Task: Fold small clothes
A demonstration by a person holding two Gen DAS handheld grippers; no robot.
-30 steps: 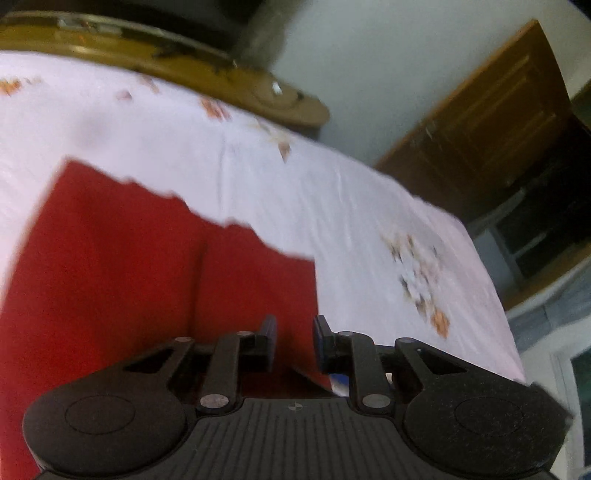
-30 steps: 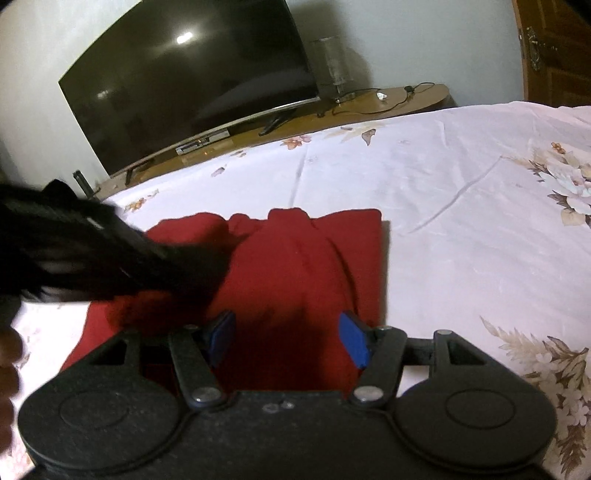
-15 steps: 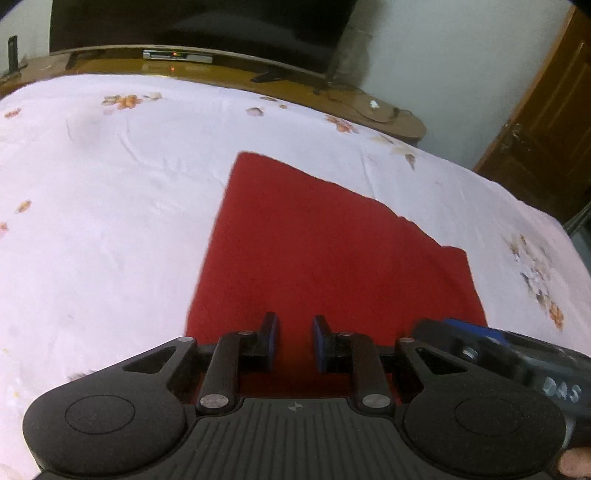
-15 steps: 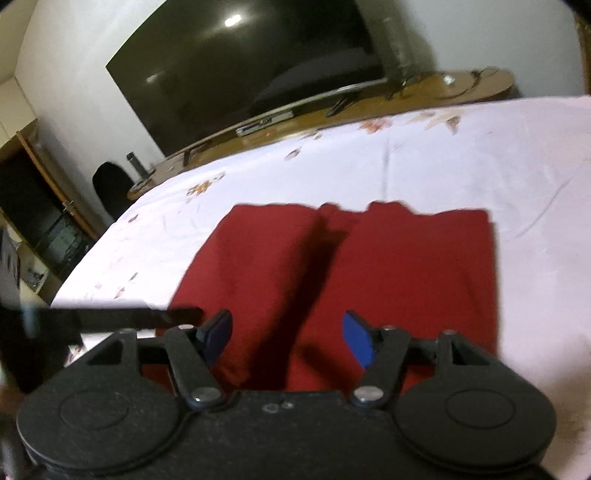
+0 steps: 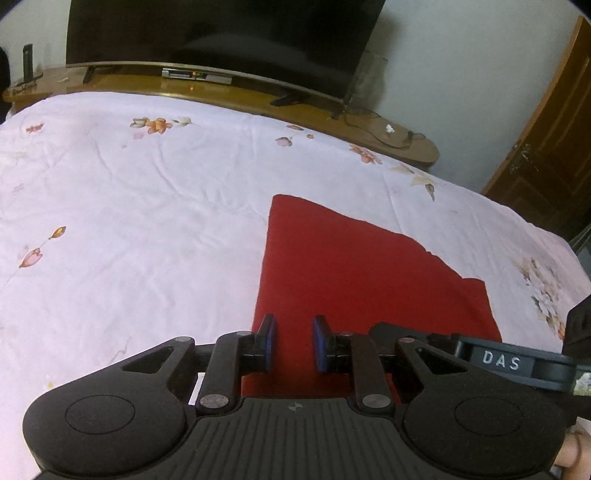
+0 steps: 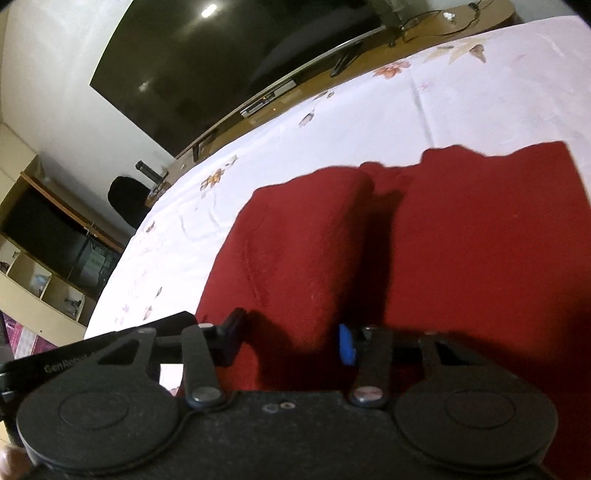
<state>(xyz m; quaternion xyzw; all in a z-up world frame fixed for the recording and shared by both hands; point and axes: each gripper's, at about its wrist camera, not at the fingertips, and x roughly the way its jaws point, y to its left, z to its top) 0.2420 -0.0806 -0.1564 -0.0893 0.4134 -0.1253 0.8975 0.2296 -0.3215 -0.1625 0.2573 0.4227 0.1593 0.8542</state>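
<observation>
A red garment [image 5: 351, 277] lies flat on the white flowered bedsheet [image 5: 147, 221]. In the right wrist view the garment [image 6: 480, 240] has both sides folded inward, with a shadowed valley down its middle. My left gripper [image 5: 291, 343] hovers at the garment's near left edge, jaws a narrow gap apart, with nothing pinched. My right gripper [image 6: 291, 341] is low over the near edge, its jaws closing; cloth lies under the gap, but the pads do not press it. Each gripper's body shows at the side of the other's view.
A large dark television [image 5: 221, 29] stands on a long wooden console [image 5: 221, 92] beyond the bed. A brown door [image 5: 554, 147] is at the right. Open shelves [image 6: 37, 258] and a black chair [image 6: 127, 199] stand off the bed's left side.
Both grippers have swung and dropped toward the garment's near edge, the left one shifting toward its left side. The right jaws have narrowed. The garment has not moved.
</observation>
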